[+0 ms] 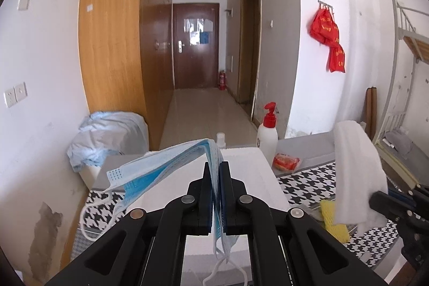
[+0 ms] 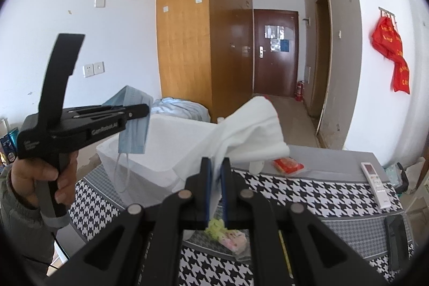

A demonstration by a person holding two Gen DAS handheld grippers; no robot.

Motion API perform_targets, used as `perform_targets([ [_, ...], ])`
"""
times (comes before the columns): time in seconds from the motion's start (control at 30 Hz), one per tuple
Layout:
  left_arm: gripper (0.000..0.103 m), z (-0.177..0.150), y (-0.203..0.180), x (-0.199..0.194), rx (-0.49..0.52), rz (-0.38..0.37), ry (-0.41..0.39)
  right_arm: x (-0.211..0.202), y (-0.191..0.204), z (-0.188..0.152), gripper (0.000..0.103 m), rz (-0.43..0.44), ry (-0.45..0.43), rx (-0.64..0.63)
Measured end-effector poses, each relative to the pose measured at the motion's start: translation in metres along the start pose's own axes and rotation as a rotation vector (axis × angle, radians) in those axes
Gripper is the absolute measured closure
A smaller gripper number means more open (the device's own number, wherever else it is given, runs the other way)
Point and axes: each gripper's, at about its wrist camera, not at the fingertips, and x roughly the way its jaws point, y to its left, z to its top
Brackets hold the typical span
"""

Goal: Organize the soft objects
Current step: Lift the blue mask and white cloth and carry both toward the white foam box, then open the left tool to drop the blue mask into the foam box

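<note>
My left gripper (image 1: 216,165) is shut on a stack of blue face masks (image 1: 161,165) and holds it in the air above a white foam box (image 1: 241,162). The masks droop to the left, ear loops hanging. In the right wrist view the left gripper (image 2: 146,109) holds the masks (image 2: 134,122) over the foam box (image 2: 166,149). My right gripper (image 2: 216,165) is shut on a white cloth (image 2: 249,130), held up above the table. The cloth also shows in the left wrist view (image 1: 356,168) at the right.
The table has a black-and-white houndstooth cover (image 2: 308,189). On it are a red packet (image 2: 288,165), a white remote (image 2: 375,180), a dark phone (image 2: 395,240), a pump bottle (image 1: 268,133) and a yellow sponge (image 1: 333,219). A cloth-covered bin (image 1: 107,136) stands by the wardrobe.
</note>
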Motion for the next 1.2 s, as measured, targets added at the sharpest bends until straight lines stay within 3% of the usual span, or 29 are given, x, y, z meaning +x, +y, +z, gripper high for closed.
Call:
perform_targets([
  [0.27,0.099,0.000,0.006,0.025,-0.019,-0.011,0.094,0.000,-0.005,-0.003,0.094,-0.020,0.010,0.009],
  [0.63,0.095,0.002,0.010,0.043,-0.016,-0.008,0.165,-0.001,-0.005,-0.003,0.094,-0.032,0.012,0.012],
  [0.7,0.081,0.002,0.010,0.044,-0.013,-0.010,0.176,-0.001,-0.005,-0.003,0.094,-0.033,0.014,0.015],
  [0.77,0.037,0.002,0.009,0.043,-0.012,-0.002,0.172,-0.001,-0.004,-0.003,0.094,-0.034,0.015,0.014],
  [0.87,0.010,0.002,0.010,0.036,-0.011,0.030,0.136,0.000,-0.003,-0.002,0.094,-0.032,0.014,0.014],
  [1.2,0.003,0.004,0.019,0.003,-0.038,0.022,0.046,0.001,0.000,0.000,0.094,-0.022,0.004,-0.003],
])
